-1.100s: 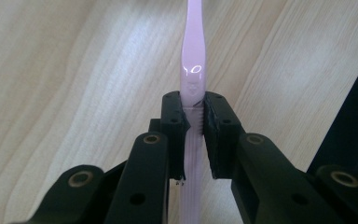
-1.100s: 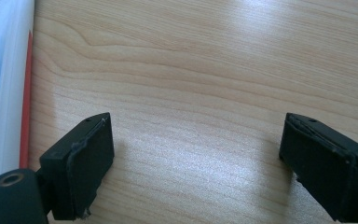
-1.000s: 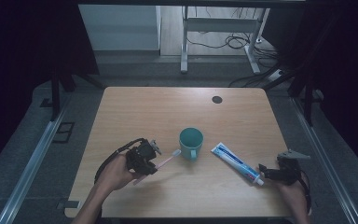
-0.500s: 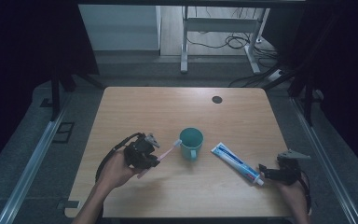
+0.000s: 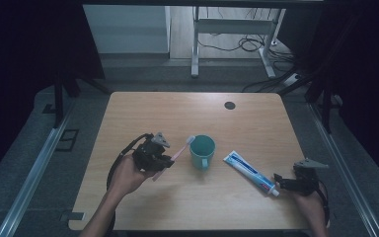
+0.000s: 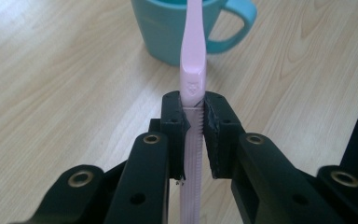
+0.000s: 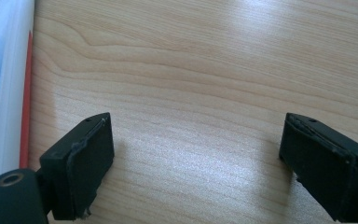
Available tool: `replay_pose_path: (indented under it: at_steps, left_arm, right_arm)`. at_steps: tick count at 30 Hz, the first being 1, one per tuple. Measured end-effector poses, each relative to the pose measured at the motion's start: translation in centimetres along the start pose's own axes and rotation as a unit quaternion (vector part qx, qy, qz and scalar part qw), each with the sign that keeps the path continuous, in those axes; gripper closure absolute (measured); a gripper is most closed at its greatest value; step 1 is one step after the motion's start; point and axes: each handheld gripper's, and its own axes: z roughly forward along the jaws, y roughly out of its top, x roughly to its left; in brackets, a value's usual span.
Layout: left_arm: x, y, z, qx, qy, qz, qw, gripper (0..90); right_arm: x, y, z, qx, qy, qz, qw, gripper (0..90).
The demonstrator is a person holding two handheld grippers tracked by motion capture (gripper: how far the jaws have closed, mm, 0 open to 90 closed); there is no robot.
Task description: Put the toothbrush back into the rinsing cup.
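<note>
The left hand-held gripper (image 5: pixel 164 159) sits left of centre in the high view, clenched on the ribbed handle of a pink toothbrush (image 5: pixel 176 154). In the left gripper view the pads (image 6: pixel 177 122) press the toothbrush (image 6: pixel 193 70) from both sides. Its long axis runs up and to the right in the high view, from the jaws to the bristle head, which lies at the left rim of the teal cup (image 5: pixel 202 151). In the left gripper view the shaft runs straight up the middle of the frame and crosses the cup (image 6: pixel 182 28), whose handle points to the upper right. So the cup lies dead ahead of the brush, and the left hand is the nearer one. I judge that the coming move turns on lifting the head over that rim.

The right hand-held gripper (image 5: pixel 282 181), at the lower right of the high view, is released. In the right gripper view its pads (image 7: pixel 91 163) stand wide apart over bare counter (image 7: pixel 205 93) and hold nothing. The toothpaste (image 5: pixel 250 172) lies just to its left, slanting from upper left to lower right with the cap towards this gripper. The tube (image 7: pixel 2 93) lies along the left edge of the right gripper view.

The toothbrush bears a small embossed mark above the jaws, and the tube has blue print; neither can be read.
</note>
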Motion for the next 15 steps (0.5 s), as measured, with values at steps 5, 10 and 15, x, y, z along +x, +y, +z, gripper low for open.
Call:
replay_pose_path:
  at_steps: [5,10,15]
  left_arm:
    - [0.1,0.5,0.0,-0.011,0.004,-0.001,0.9999,79.0]
    - [0.1,1.1,0.1,-0.029,0.006,-0.006,0.9996,79.0]
    - [0.1,1.6,0.1,-0.041,0.008,-0.008,0.9991,79.0]
  right_arm:
    - [0.0,0.0,0.0,0.000,0.000,0.000,1.0000,9.7]
    - [0.0,0.0,0.0,0.000,0.000,0.000,1.0000,9.7]
    - [0.0,0.0,0.0,0.000,0.000,-0.001,1.0000,9.7]
